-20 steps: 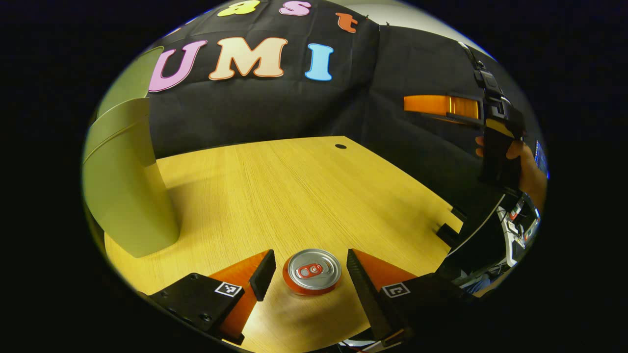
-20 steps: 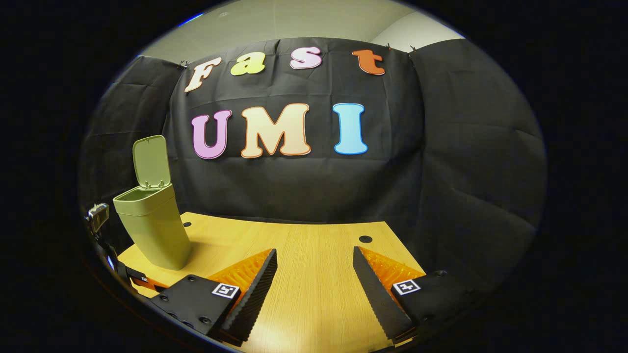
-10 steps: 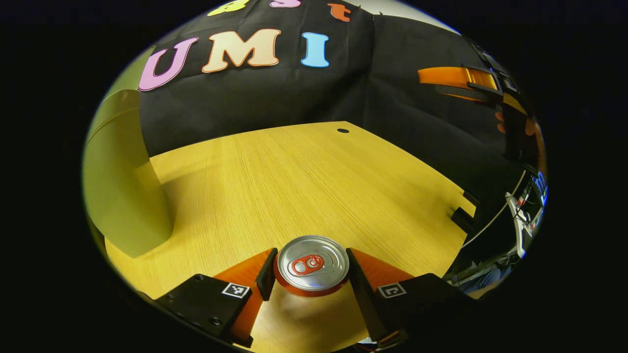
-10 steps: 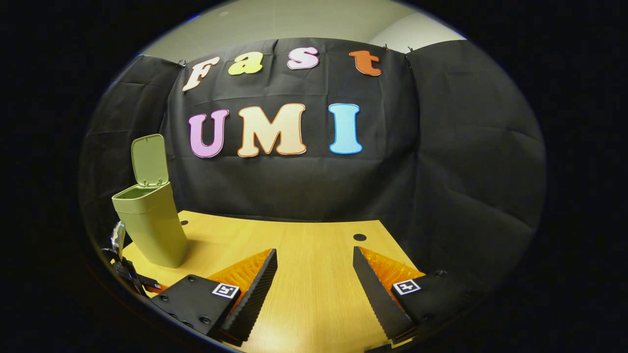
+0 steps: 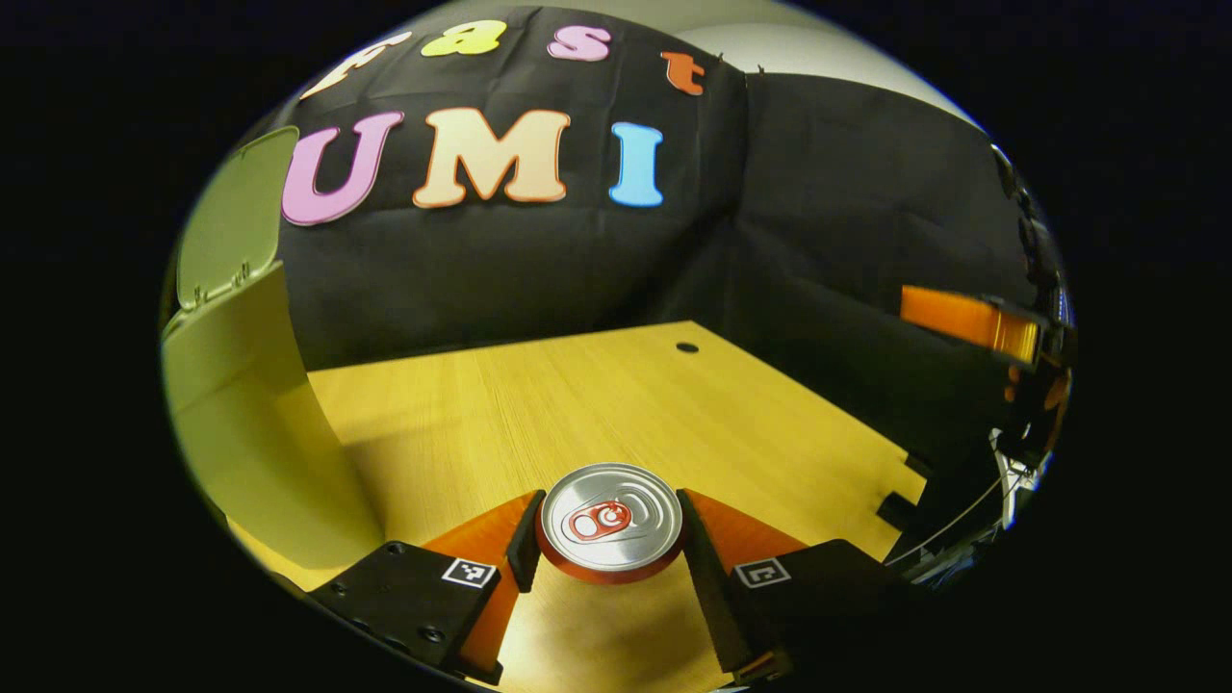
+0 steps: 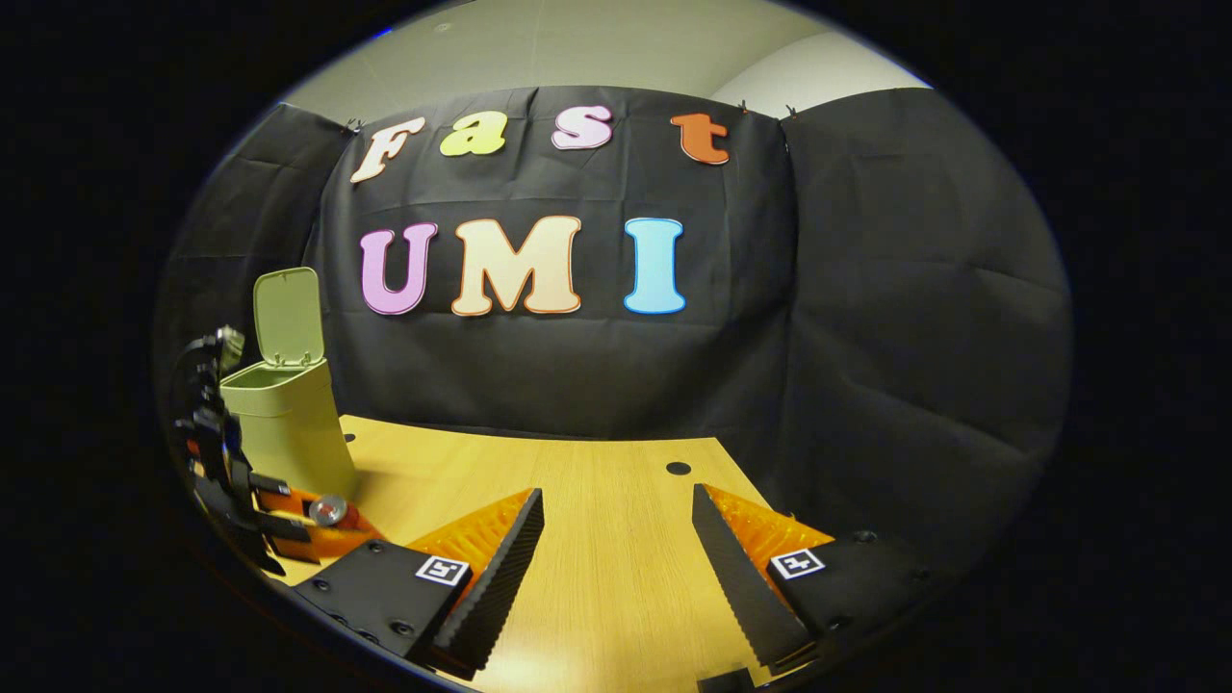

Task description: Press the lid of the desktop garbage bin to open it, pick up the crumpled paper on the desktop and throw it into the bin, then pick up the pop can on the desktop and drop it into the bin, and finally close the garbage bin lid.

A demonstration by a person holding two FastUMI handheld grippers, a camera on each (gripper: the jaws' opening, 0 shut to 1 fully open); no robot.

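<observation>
left tool now pinching pop can, raised off surface since a second ago | bin lid up, just left | right tool spread, idle | next: carry to bin

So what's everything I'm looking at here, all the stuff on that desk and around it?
pop can: one, red with a silver top, upright between the left gripper's fingers.
garbage bin: one, pale green, at the desk's far left.
lid: one, pale green, hinged up and open.
desk: one, light wood, with small round dark holes.
booth wall: black cloth behind the desk.
left gripper: one, closed on the can.
right gripper: one, open, holding nothing, over the desk.
</observation>
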